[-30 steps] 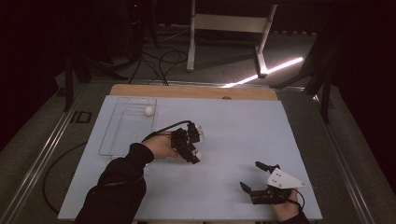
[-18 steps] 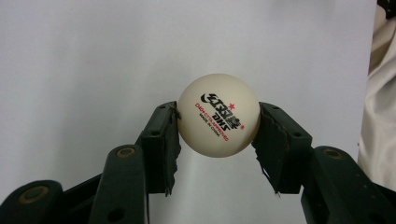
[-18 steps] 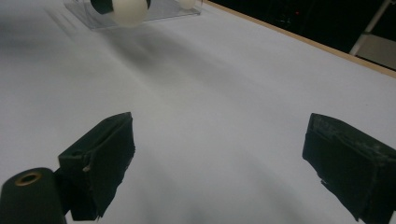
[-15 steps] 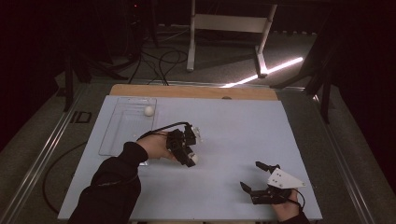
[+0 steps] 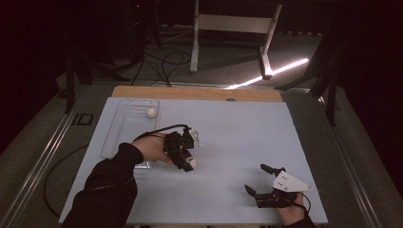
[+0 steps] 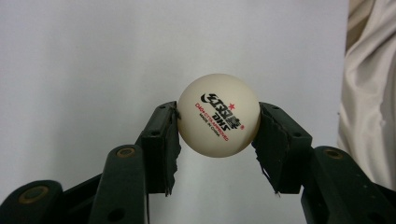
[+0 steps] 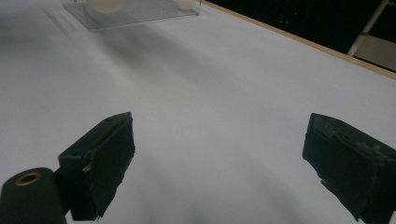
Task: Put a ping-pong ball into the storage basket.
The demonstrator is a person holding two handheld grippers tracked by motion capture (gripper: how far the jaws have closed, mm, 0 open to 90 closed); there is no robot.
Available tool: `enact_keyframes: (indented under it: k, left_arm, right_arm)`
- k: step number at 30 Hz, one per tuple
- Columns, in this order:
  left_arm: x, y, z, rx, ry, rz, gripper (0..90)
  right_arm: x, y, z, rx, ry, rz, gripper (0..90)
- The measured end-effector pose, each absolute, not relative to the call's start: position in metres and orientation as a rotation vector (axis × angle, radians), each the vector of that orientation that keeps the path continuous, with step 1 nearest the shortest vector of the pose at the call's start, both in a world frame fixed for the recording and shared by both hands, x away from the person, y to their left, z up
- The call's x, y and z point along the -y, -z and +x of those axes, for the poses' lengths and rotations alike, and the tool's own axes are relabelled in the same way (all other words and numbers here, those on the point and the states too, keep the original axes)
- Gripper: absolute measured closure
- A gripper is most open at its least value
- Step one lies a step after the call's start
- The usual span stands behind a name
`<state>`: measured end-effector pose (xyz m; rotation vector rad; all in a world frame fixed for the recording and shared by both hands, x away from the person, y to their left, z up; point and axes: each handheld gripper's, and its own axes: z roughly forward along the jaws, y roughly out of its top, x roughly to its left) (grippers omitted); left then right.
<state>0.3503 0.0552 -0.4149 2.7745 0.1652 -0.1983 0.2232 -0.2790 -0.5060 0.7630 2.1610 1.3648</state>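
L tool (image 5: 186, 161) w/ ball (image 5: 191, 163) — mid-table

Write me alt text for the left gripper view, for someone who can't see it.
A white table tennis ball with black and red print is clamped between the two black fingers of the left gripper, which rise from the bottom edge. Behind it lies a pale blue-white table, with cream cloth along the right edge.

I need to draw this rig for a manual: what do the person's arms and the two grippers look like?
Left gripper: black, blocky, with a black cable looping off its back. Its black jaws have round brass-coloured rivets and ragged-edged pads. Right gripper: same black jaws, topped by a grey three-cornered plate. The left arm wears a black long sleeve.
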Motion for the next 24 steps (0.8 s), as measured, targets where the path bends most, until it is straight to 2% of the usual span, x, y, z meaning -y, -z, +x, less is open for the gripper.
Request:
enact_keyframes:
  k: [24]
  left_arm:
    - [-0.082, 0.386, 0.342, -0.126, 0.181, 2.731, 52.1]
  right_arm:
    - [0.279, 0.506, 0.224, -2.166, -1.358, 0.756, 8.9]
